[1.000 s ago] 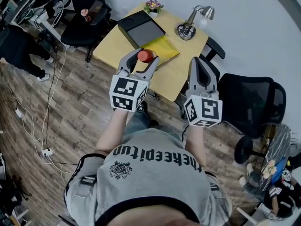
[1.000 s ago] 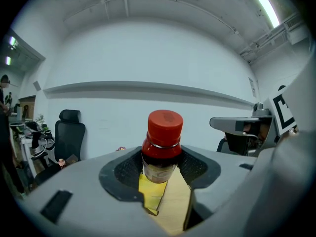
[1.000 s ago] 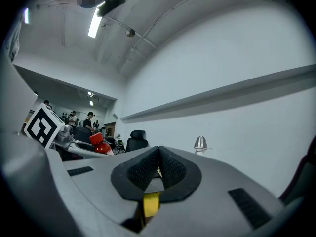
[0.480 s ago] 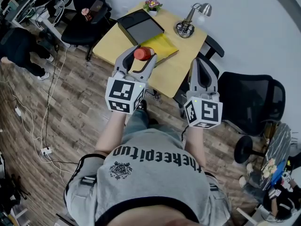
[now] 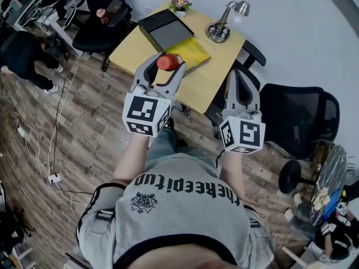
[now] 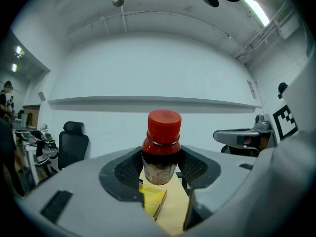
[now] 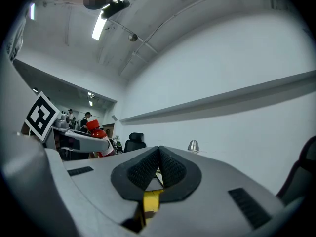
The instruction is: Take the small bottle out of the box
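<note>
The small bottle [image 5: 168, 62], dark with a red cap, is held upright in the air above the near part of the wooden table [image 5: 132, 48]. My left gripper [image 5: 164, 66] is shut on its body, the pads pressing both sides of the bottle [image 6: 160, 154]. The open dark box [image 5: 165, 31] lies on the table beyond it, with a yellow flat packet [image 5: 192, 52] next to it. My right gripper [image 5: 241, 77] hangs to the right, off the table's near edge, its jaws shut together with nothing between them. In the right gripper view the bottle [image 7: 97, 130] shows far left.
A desk lamp [image 5: 224, 26] and a small flower pot [image 5: 180, 5] stand at the table's far side. Black office chairs sit at the right [image 5: 300, 122] and upper left [image 5: 101, 33]. A person [image 5: 22, 55] stands at the far left; cables run over the wooden floor.
My left gripper has carried the bottle slightly forward and to the left. The right gripper has hardly moved.
</note>
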